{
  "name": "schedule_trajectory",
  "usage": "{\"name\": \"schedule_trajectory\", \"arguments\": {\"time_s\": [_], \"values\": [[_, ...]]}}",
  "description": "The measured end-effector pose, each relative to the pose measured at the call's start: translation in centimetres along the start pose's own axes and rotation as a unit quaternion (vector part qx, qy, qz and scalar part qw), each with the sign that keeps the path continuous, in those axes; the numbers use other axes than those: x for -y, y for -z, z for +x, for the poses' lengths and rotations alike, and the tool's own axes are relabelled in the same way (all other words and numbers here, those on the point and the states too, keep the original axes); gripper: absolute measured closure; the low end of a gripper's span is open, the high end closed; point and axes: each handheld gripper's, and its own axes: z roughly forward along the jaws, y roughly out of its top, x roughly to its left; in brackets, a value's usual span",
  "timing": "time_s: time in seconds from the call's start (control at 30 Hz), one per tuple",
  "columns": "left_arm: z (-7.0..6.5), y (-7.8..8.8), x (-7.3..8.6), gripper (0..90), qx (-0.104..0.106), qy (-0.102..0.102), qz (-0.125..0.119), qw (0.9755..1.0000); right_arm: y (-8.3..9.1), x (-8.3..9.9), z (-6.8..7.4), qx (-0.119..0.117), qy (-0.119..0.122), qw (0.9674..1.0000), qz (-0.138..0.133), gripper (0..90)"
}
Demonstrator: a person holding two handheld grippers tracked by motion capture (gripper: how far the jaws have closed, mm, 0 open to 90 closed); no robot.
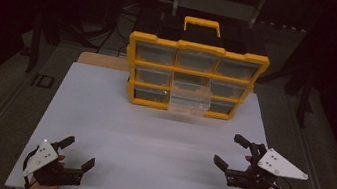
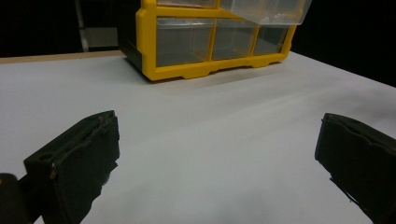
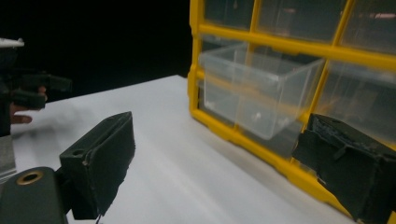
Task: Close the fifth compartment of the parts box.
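one organizer [image 1: 196, 63], nine drawers, two grippers

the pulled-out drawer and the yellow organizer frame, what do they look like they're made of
The pulled-out drawer looks like clear, glossy hard plastic: the frame behind shows through its walls, and its edges catch light. The yellow organizer frame looks like opaque moulded plastic with a smooth, slightly shiny finish and rounded moulded corners. Both are judged by look alone.

Clear drawer [image 3: 254, 95] sticks out of yellow organiser [image 3: 261, 149], jaws apart
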Motion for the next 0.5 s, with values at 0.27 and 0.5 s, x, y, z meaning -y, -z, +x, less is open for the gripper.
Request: {"name": "schedule_trajectory", "arguments": {"time_s": [0.27, 0.5], "values": [[0.0, 0.0, 0.0, 0.0, 0.002, 0.001, -0.002, 1.0, -1.5, -3.9, 1.2, 0.026, 0.014, 0.9996, 0.002, 9.7], [0.0, 0.0, 0.0, 0.0, 0.005, 0.002, -0.003, 1.0, -2.9, -5.5, 2.0, 0.038, 0.012, 0.9992, -0.004, 13.0]]}}
